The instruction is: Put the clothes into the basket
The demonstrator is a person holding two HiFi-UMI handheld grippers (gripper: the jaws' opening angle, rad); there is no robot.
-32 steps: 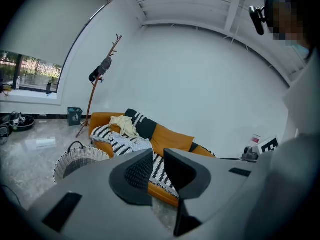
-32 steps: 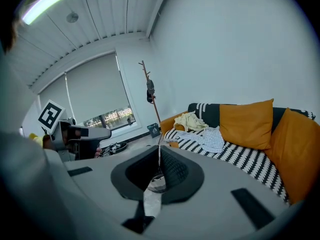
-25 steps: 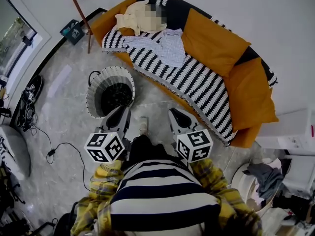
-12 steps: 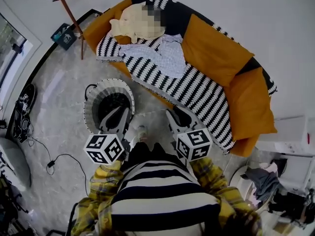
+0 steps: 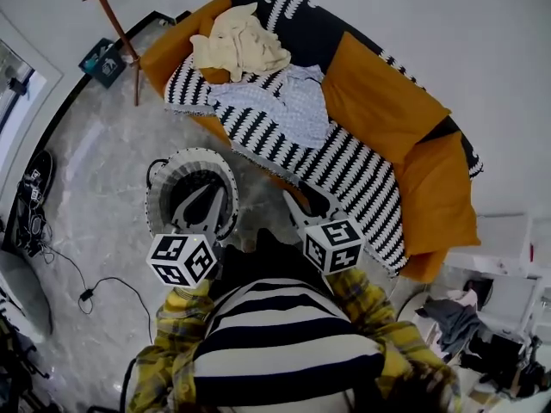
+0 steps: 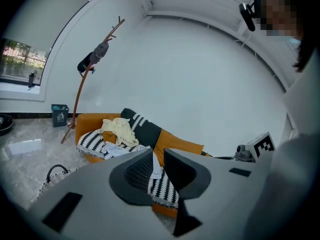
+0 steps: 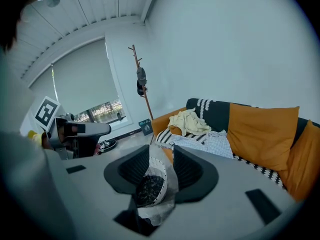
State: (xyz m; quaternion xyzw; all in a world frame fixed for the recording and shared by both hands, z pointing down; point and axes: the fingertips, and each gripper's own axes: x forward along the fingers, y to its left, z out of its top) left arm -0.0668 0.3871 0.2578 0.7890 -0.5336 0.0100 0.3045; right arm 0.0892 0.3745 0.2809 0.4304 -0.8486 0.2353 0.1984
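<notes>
The person, wearing yellow plaid sleeves [image 5: 176,312], is holding both grippers out over a glossy, marbled grey floor [image 5: 90,170]. The left gripper [image 5: 207,198] is hanging above the round basket [image 5: 155,200], its jaws parted by only a narrow slit and gripping nothing. The right gripper [image 5: 300,203] is sitting at about 3 o'clock from the basket, near the sofa's front edge; its jaws have just been opening and are standing apart, with nothing caught between them and only the basket showing on the floor beyond. The basket is looking woven and white on the outside, dark and netted inside, with a thin black loop handle at its 10 o'clock edge. The clothes are lying on the orange sofa [image 5: 379,93] at 12 o'clock from the basket: a crumpled cream garment [image 5: 239,43] is heaped at the far end, and a flatter, pale, finely patterned garment [image 5: 293,101] is touching it at its 5 o'clock side. Both are resting on a knitted black-and-white striped throw [image 5: 353,166] that is draping down the seat. A slim wooden coat stand [image 5: 112,15] is leaning at 11 o'clock.
</notes>
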